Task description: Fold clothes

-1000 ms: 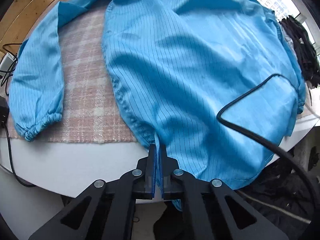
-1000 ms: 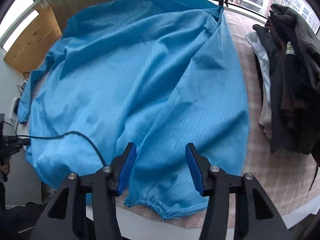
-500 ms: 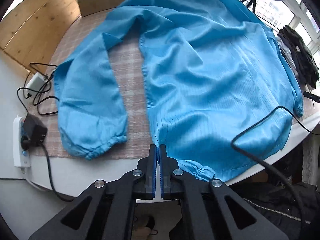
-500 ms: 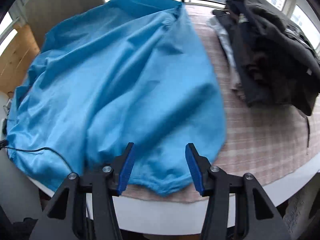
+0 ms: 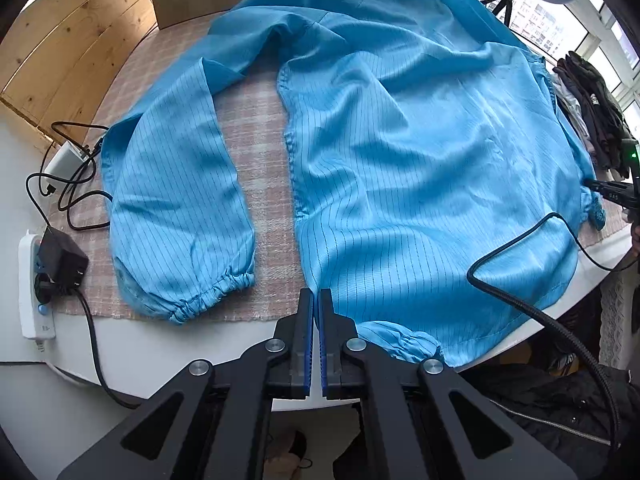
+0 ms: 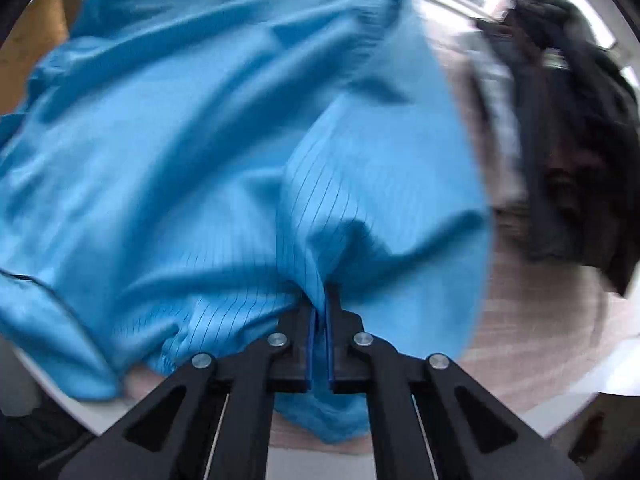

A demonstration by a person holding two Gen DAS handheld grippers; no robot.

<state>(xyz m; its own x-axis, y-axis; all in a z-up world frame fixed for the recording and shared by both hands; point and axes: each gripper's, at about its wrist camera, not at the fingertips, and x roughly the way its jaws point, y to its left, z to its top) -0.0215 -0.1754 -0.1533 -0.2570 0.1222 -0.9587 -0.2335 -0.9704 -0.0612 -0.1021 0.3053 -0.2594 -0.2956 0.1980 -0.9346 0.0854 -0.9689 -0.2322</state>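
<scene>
A blue pinstriped jacket (image 5: 400, 160) lies spread over a pink plaid mat (image 5: 260, 152), back up. Its left sleeve (image 5: 176, 208) lies apart from the body and ends in a gathered cuff (image 5: 212, 292). My left gripper (image 5: 315, 300) is shut at the body's lower left hem corner, and the fabric runs straight to its tips. In the right wrist view the jacket (image 6: 180, 140) fills the blurred frame. My right gripper (image 6: 320, 304) is shut on a raised fold of it beside the right cuff (image 6: 172, 352).
A pile of dark clothes (image 5: 592, 112) (image 6: 568, 140) sits at the right of the mat. A black cable (image 5: 520, 240) crosses the jacket's lower right. A power strip (image 5: 34, 292), adapter and wires lie at the left table edge (image 5: 160, 352). A tripod (image 5: 506, 4) stands behind.
My right gripper was open above the cuff and has now shut on the fabric, moving fast. My left gripper stayed shut at the hem and drew back, so more of the jacket shows.
</scene>
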